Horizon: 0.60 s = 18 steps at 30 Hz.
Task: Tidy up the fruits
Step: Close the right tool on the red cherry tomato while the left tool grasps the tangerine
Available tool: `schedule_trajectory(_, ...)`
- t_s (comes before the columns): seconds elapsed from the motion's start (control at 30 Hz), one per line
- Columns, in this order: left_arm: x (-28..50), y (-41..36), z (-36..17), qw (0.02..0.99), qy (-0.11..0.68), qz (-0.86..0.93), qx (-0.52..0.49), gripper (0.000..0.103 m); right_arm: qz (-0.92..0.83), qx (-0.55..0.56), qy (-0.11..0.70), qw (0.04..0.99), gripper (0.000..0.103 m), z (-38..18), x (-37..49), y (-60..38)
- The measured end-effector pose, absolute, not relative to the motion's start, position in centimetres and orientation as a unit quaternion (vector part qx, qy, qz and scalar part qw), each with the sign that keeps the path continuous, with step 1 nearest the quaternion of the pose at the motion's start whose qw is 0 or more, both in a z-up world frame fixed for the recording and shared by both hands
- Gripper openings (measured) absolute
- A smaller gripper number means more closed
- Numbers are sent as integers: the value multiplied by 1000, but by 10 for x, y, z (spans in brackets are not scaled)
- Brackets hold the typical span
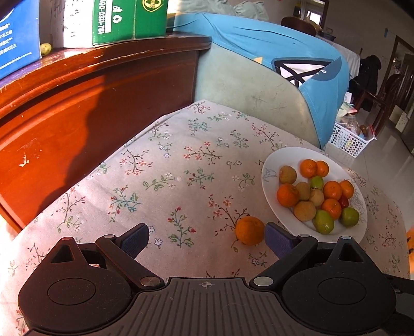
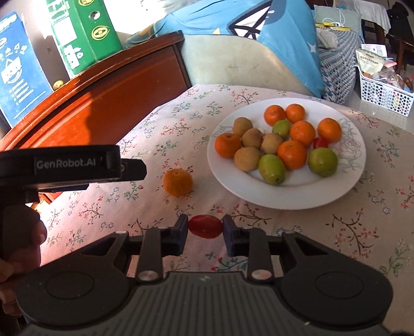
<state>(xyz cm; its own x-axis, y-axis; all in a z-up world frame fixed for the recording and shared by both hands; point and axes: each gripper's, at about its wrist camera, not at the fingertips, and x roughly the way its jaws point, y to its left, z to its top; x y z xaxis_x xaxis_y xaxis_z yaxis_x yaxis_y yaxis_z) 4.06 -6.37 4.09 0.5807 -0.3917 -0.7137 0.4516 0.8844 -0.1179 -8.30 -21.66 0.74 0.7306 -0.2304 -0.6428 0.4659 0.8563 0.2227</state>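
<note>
A white plate (image 1: 284, 157) (image 2: 258, 191) on the floral tablecloth holds several tangerines, brown round fruits, green fruits and a small red tomato. One loose orange (image 1: 249, 234) (image 2: 177, 181) lies on the cloth just left of the plate. My left gripper (image 1: 207, 232) is open and low over the cloth, and the orange sits between its fingers, close against the right pad (image 1: 278, 239). My right gripper (image 2: 205, 228) is shut on a red cherry tomato (image 2: 205, 227), both pads pressing its ends, in front of the plate. The left tool's black housing (image 2: 64, 165) shows in the right wrist view.
A red-brown wooden cabinet (image 1: 90, 108) runs along the table's left side, carrying a green box (image 1: 129, 20) and a blue box (image 1: 15, 38). A chair draped in blue cloth (image 1: 284, 51) stands behind the table. A white perforated basket (image 2: 383, 95) sits at far right.
</note>
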Motion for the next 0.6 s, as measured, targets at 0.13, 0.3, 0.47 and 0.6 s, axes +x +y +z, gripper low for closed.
schedule_trajectory(0.13,40,-81,33,883,387,-261,50,96,-211,199,304,908,29,12,-92,-228)
schedule_trajectory(0.3,43,-96,20,879,385,-275,57,92,-225,206,301,904,29,13,-98,-237)
schedule_trajectory(0.47,47,-103,11,872,394,-286,51,69,-234,215,296,901,29,14,-102,-243)
schedule_trajectory(0.6,48,-109,4,868,399,-291,60,59,-238,228,295,897,29,14,-106,-245)
